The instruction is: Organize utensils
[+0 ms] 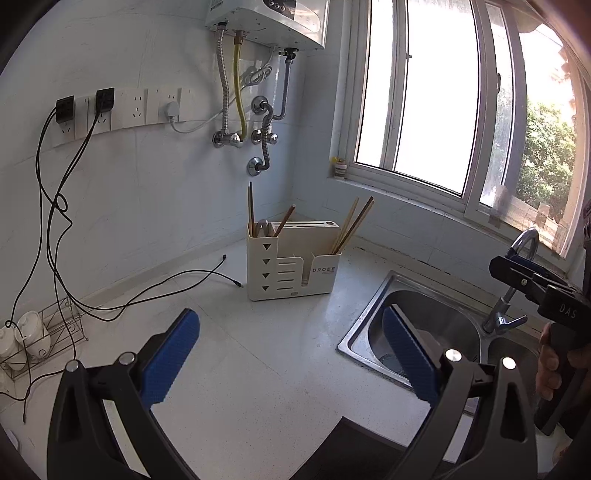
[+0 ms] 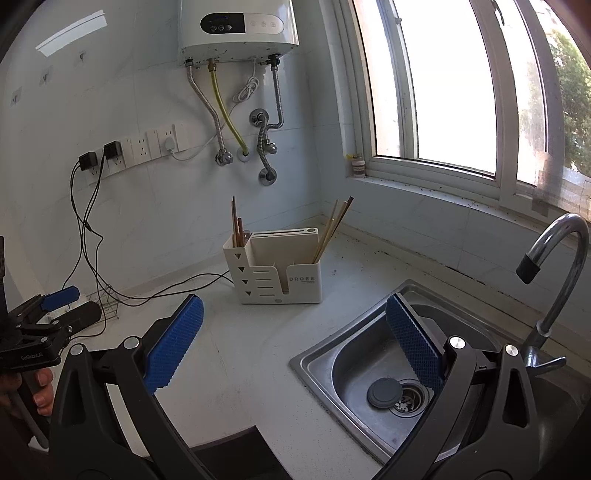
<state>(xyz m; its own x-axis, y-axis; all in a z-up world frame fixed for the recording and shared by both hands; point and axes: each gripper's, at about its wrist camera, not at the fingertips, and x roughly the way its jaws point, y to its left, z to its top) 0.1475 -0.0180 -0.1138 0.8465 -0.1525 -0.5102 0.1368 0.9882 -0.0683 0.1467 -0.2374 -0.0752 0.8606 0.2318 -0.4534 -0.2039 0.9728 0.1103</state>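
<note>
Both wrist views look forward and slightly down over the counter toward the far corner. They share the utensil holder and sink; the right view sits nearer the sink.

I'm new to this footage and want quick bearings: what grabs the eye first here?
The cream utensil holder stands on the white counter near the corner, chopsticks sticking out of it. Right of it lies the steel sink under a curved faucet. Both grippers, left and right, are open, holding nothing.

Pale tiled wall carries a water heater; bright window lights the white counter.
</note>
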